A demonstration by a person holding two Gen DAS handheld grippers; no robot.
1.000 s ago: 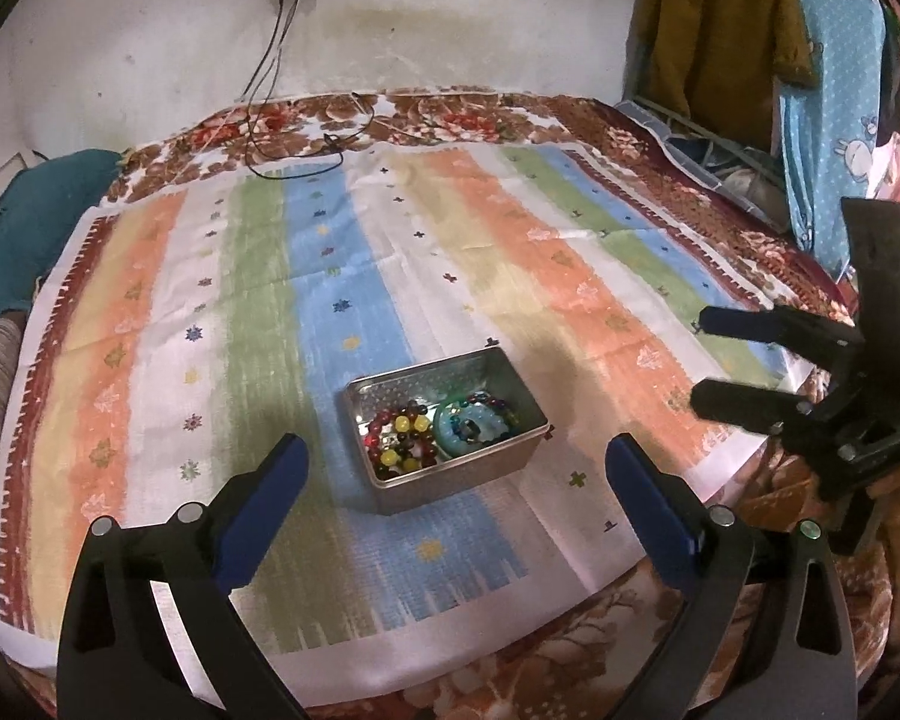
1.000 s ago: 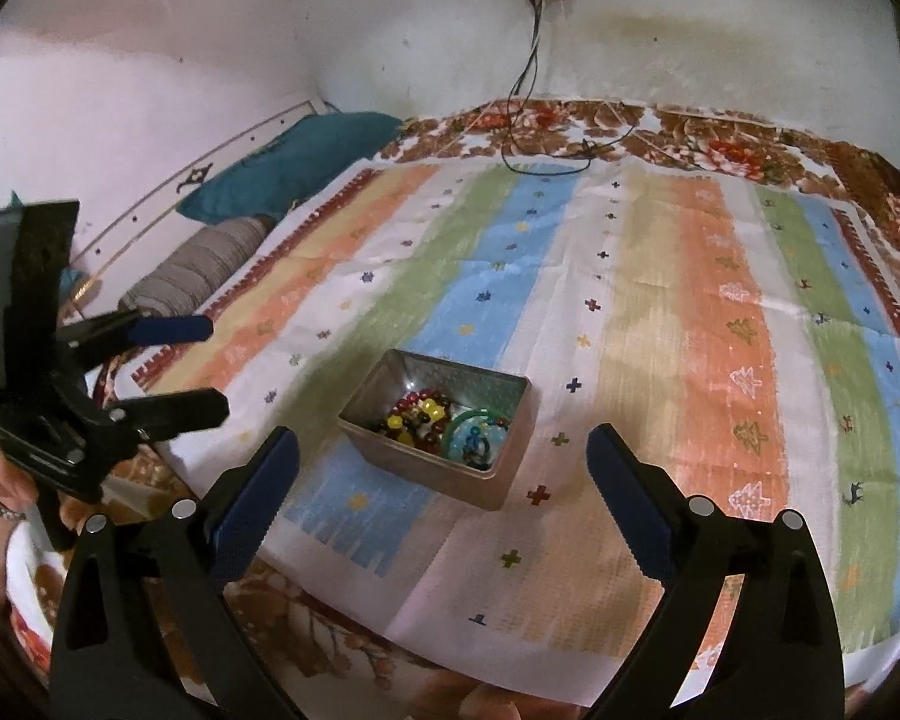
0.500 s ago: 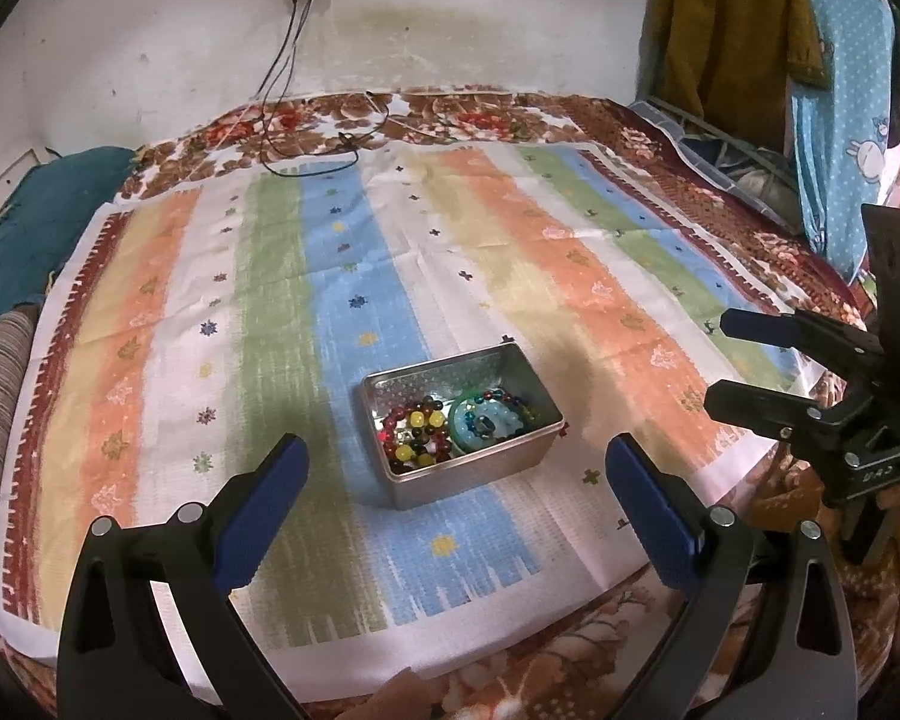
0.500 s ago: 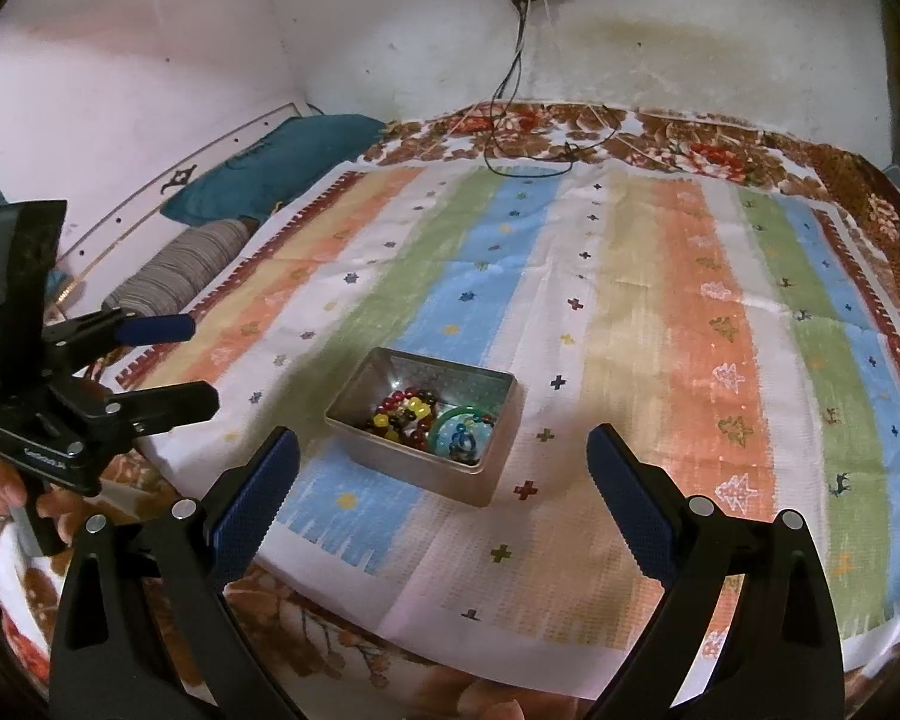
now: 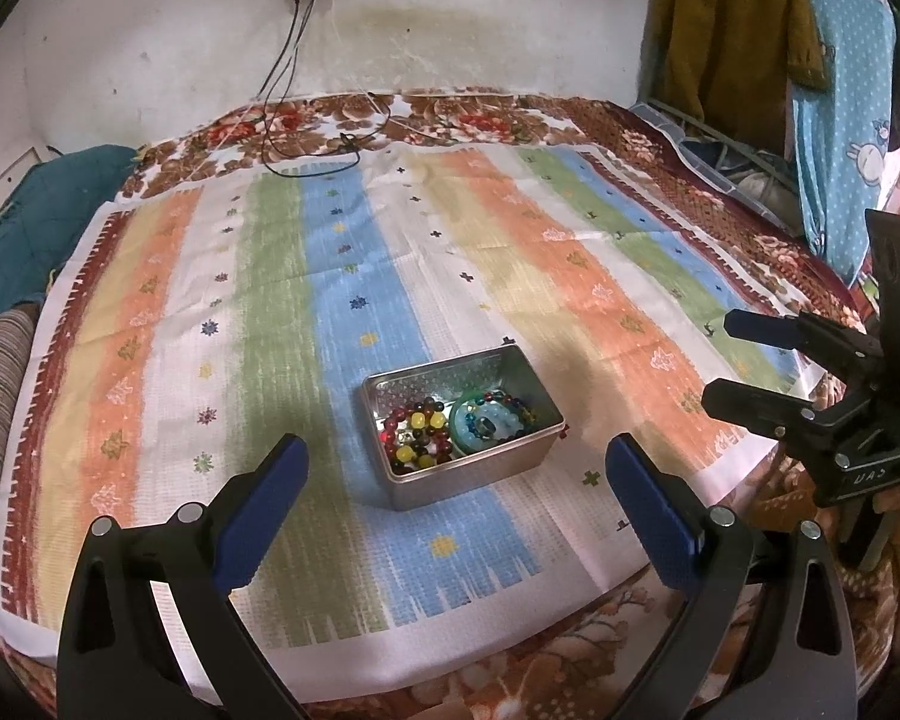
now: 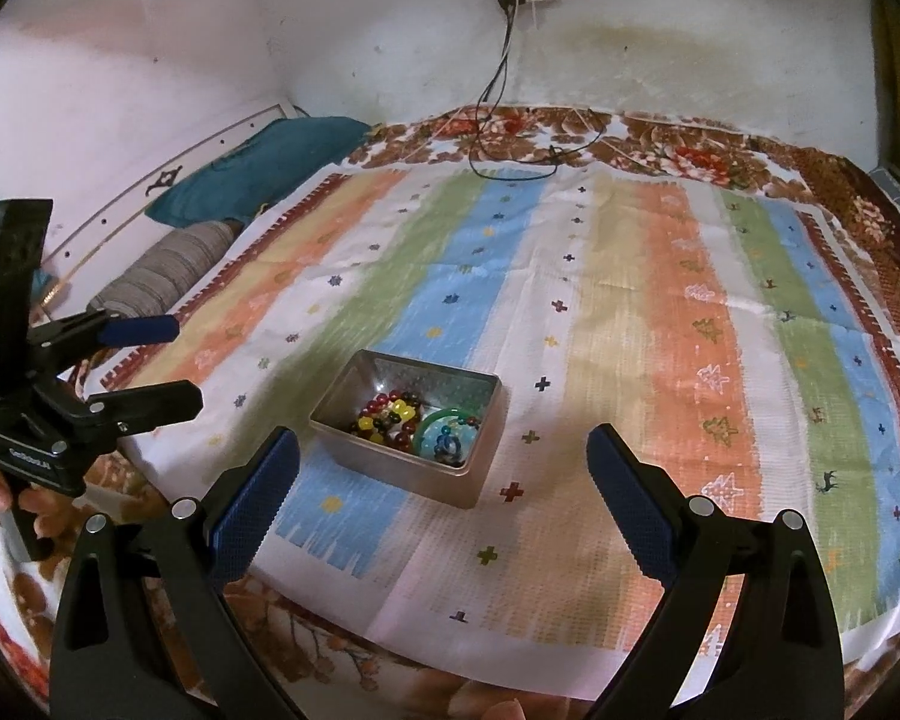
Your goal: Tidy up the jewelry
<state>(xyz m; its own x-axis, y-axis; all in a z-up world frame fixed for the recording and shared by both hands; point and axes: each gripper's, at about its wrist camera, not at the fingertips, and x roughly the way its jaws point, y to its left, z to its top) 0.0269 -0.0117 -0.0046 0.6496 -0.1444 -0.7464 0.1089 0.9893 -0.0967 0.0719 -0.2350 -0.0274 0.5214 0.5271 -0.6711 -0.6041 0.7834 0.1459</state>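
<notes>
A small metal tin (image 5: 513,468) stands on the striped cloth, also in the right wrist view (image 6: 354,444). Inside lie a red and yellow bead bracelet (image 5: 417,435) and a teal bangle with dark beads (image 5: 489,423); both show in the right wrist view, the bracelet (image 6: 387,417) and the bangle (image 6: 447,435). My left gripper (image 5: 453,471) is open and empty, just short of the tin. My right gripper (image 6: 444,468) is open and empty, short of the tin; it shows at the right of the left wrist view (image 5: 744,366).
The striped cloth (image 5: 270,300) covers a floral bedspread (image 5: 450,114). A teal pillow (image 6: 258,168) and a striped bolster (image 6: 162,270) lie at the left. Cables (image 5: 294,138) trail from a wall socket. Clothes (image 5: 750,30) hang at the right.
Both grippers have drawn back and lifted slightly, so the tin sits a little farther away in each view. Both stay open. The jewelry in the tin has not moved.
</notes>
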